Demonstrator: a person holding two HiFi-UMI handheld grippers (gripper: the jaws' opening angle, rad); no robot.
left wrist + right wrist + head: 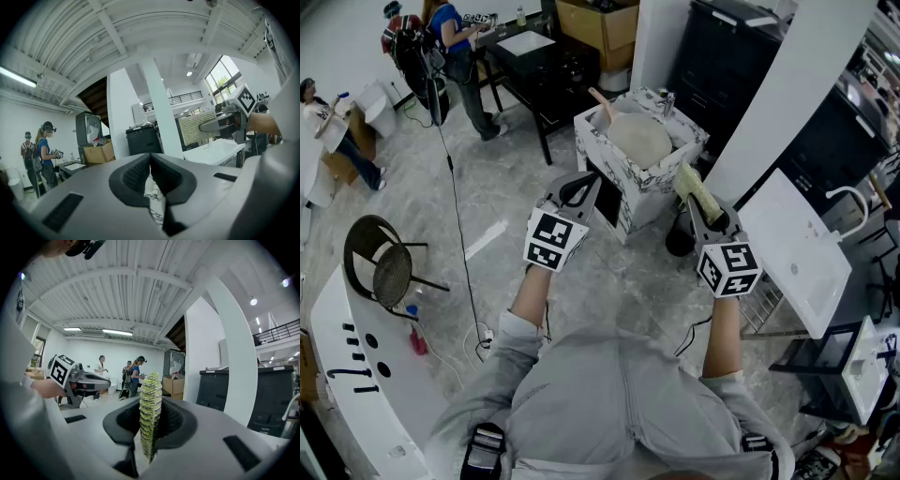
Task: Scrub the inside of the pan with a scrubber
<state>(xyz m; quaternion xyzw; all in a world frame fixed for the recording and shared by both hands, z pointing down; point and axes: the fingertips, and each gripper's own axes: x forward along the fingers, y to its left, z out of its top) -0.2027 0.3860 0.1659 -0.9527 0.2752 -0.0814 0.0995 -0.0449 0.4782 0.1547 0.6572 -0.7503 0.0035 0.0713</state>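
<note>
A pale round pan (639, 139) with a light handle lies inside a marble-patterned sink box (598, 139) ahead of me. My left gripper (591, 183) hovers at the box's near left side, raised above it. In the left gripper view its jaws (150, 161) meet with nothing between them. My right gripper (692, 195) hangs off the box's near right corner, shut on a yellow-green scrubber (695, 191). The scrubber (150, 414) stands edge-on between the pads in the right gripper view. Each gripper view shows the other gripper: the right one (220, 124) with the scrubber, the left one (91, 382).
A white basin slab (806, 246) lies to the right on a wire rack. A black table (546, 80) and cardboard box (602, 23) stand behind the sink box. A round chair (384, 267) and floor cables are at left. People (455, 37) stand far left.
</note>
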